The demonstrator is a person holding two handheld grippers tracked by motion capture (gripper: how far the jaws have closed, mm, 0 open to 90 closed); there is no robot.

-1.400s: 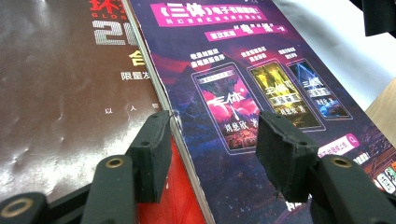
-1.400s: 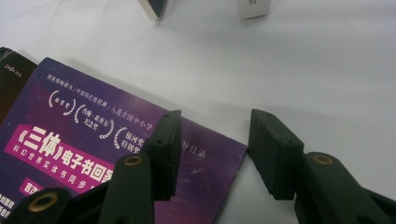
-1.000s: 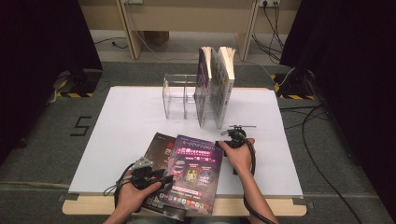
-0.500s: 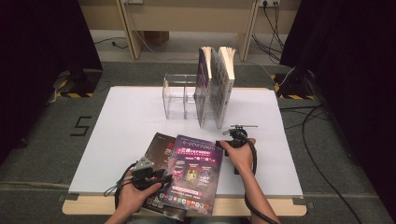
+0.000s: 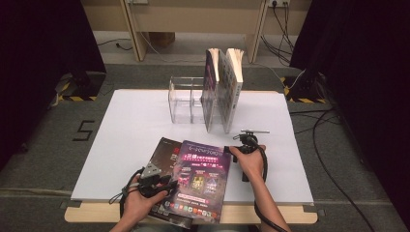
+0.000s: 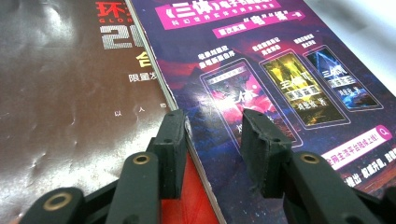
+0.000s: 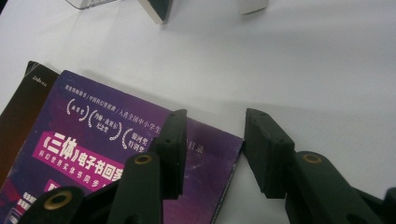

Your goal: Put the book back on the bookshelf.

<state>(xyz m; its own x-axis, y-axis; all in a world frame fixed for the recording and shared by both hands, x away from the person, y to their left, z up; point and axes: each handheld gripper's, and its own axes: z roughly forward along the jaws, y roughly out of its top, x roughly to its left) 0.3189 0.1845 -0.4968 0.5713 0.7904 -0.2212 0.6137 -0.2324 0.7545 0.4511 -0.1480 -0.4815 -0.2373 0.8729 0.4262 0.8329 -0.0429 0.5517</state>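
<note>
A purple magazine (image 5: 200,179) lies on a dark brown magazine (image 5: 162,152) at the table's near edge. My left gripper (image 5: 162,183) is low at the purple cover's left edge. In the left gripper view my left gripper (image 6: 215,116) straddles that edge: one jaw over the brown magazine (image 6: 70,93), the other on the purple magazine (image 6: 280,60). Its jaws have just been closing and still stand apart. My right gripper (image 5: 238,146) is at the far right corner. There my right gripper (image 7: 215,116) has also been closing, with the purple magazine's (image 7: 93,140) corner between its separated jaws.
A clear acrylic holder (image 5: 186,99) stands mid-table with two upright books (image 5: 225,92) leaning at its right end. The white table top (image 5: 130,121) stretches left and right of it. Cables lie on the floor at the right.
</note>
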